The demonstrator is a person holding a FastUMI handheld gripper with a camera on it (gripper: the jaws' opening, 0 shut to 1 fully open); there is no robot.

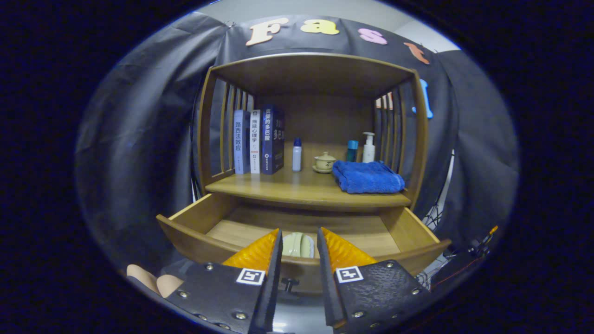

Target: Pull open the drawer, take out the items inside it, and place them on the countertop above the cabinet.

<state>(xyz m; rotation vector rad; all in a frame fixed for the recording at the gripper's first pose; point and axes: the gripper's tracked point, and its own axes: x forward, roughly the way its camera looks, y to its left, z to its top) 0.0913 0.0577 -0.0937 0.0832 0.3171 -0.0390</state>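
The wooden drawer of the cabinet stands pulled out toward me, under the countertop. Inside it, near the front wall, lies a pale green item, partly hidden by that wall. My gripper hovers above the drawer's front edge with its fingers apart, and the pale item shows in the gap between the fingertips. The fingers do not press on it. The drawer's small knob shows below, between the fingers.
On the countertop stand three books at the left, a small white bottle, a lidded ceramic cup, a teal bottle, a pump bottle and a folded blue towel. A person's fingers show at the lower left.
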